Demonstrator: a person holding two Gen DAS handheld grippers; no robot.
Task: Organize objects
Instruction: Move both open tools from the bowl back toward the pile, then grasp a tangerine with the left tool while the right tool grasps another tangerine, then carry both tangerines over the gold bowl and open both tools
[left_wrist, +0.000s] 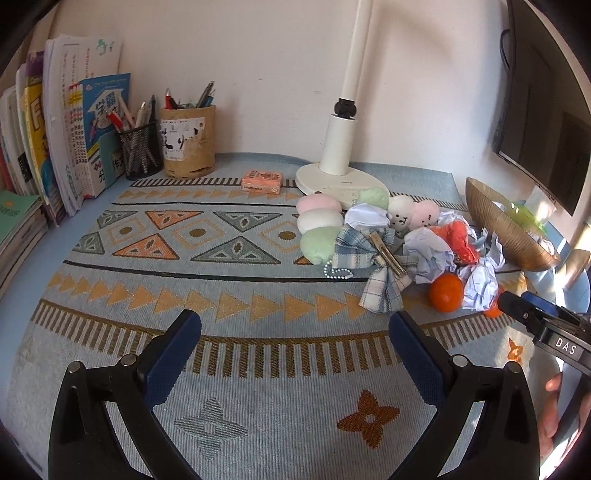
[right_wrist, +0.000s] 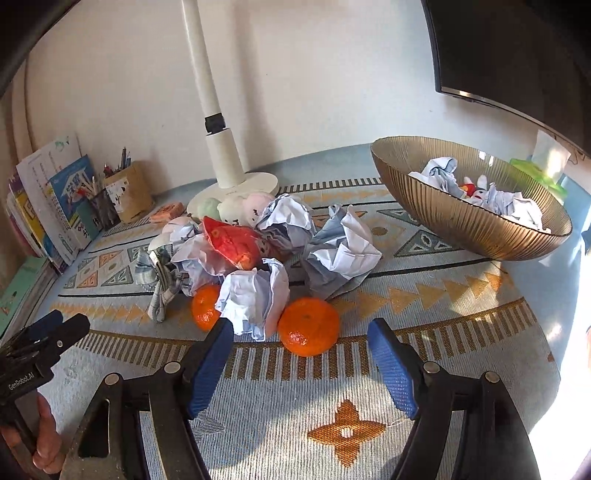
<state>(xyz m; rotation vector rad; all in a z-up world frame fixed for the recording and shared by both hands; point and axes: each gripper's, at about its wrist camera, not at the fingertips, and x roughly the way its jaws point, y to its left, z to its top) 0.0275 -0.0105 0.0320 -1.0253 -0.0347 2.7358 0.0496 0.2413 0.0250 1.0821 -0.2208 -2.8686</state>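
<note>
Tangerine (right_wrist: 308, 326) btwn R claw (right_wrist: 300, 345) tips

crumpled papers (right_wrist: 255, 299) lie between two oranges (right_wrist: 308, 326), the bowl (right_wrist: 461, 221) to their right.

Mat (left_wrist: 236, 280): woven cloth, matt, coarse ribbed weave.
Bowl (right_wrist: 454, 218): glossy, finely ribbed wall, golden-brown, looks like tinted glass.
Paper balls (right_wrist: 343, 254): crumpled paper, matt, sharp creases.
Oranges (right_wrist: 308, 326): dimpled peel, slight sheen.
Bow (left_wrist: 373, 258): checked cloth, soft, with a shiny metal clip.
Plush balls (left_wrist: 319, 221): soft fuzzy cloth, matt.
Lamp (left_wrist: 338, 147): smooth white plastic, faint gloss.
Pen cup (left_wrist: 140, 151): black metal mesh.
Pads (right_wrist: 208, 365): blue, finely ridged, matt.
</note>
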